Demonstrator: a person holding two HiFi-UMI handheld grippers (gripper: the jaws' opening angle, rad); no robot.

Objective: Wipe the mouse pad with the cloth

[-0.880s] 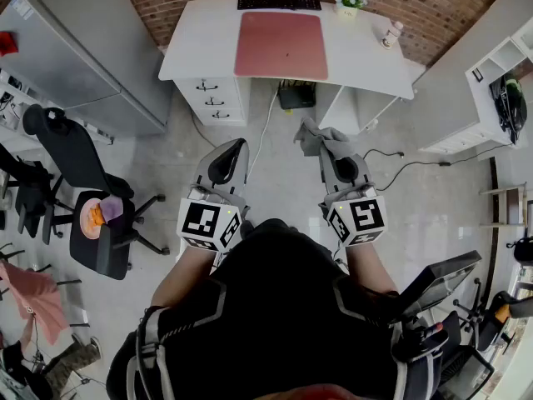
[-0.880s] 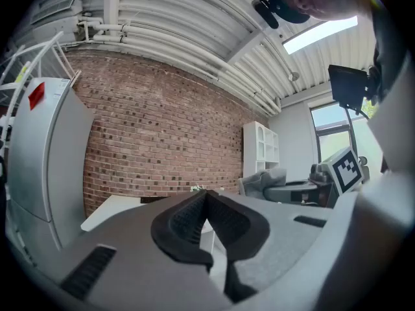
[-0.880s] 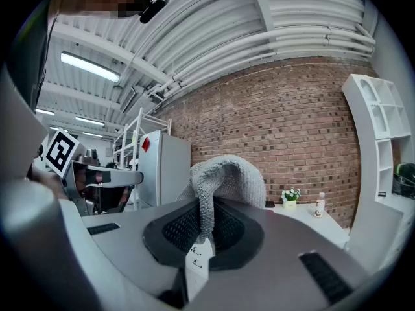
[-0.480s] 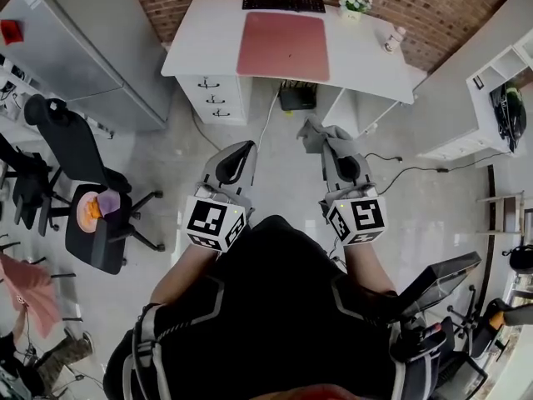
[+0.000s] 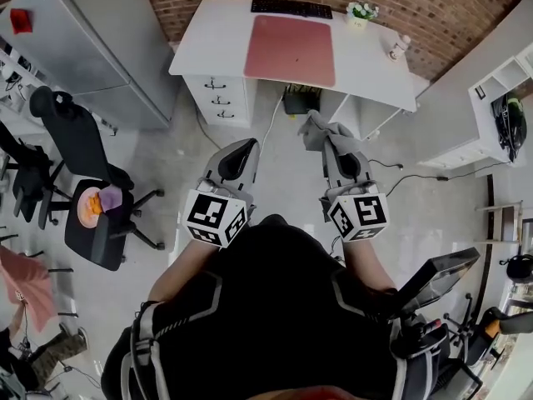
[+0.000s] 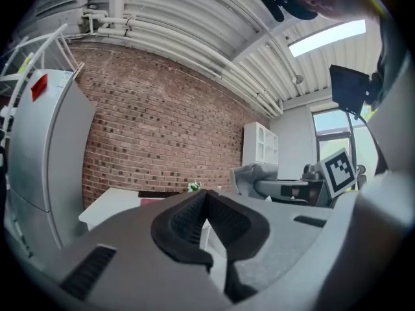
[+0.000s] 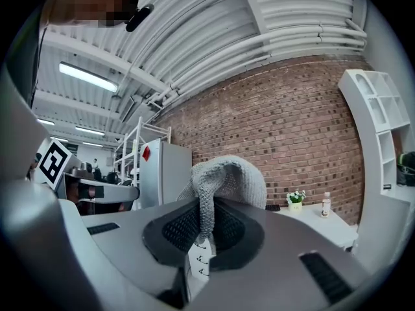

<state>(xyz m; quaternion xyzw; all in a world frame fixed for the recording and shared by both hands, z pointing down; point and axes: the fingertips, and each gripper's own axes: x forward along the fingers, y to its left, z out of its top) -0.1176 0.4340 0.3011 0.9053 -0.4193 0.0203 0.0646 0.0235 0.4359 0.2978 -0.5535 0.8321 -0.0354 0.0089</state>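
Wiping has not begun; this looks like the approach, with the cloth [image 5: 319,132] in hand and the person standing well back from the desk [image 5: 375,61]. The right gripper [image 5: 336,150] has its jaws pinched on a fold of the grey cloth, and the rest bunches up over the tips. The left gripper [image 5: 244,147] has its jaws pressed together with nothing between them.

Both grippers are held out in front of the body, side by side and apart. They point toward the desk, with their marker cubes nearest the person.

The red pad [image 5: 290,38] lies flat in the middle of the desk. It reaches from near the front edge almost to the keyboard [image 5: 291,7] at the back edge, and nothing rests on it.

The next move probably calls for closing in on the desk. The right gripper would then go down so that the hanging cloth, not the jaws, meets the pad, ready to sweep across. The left gripper may need to steady a pad edge against sliding.
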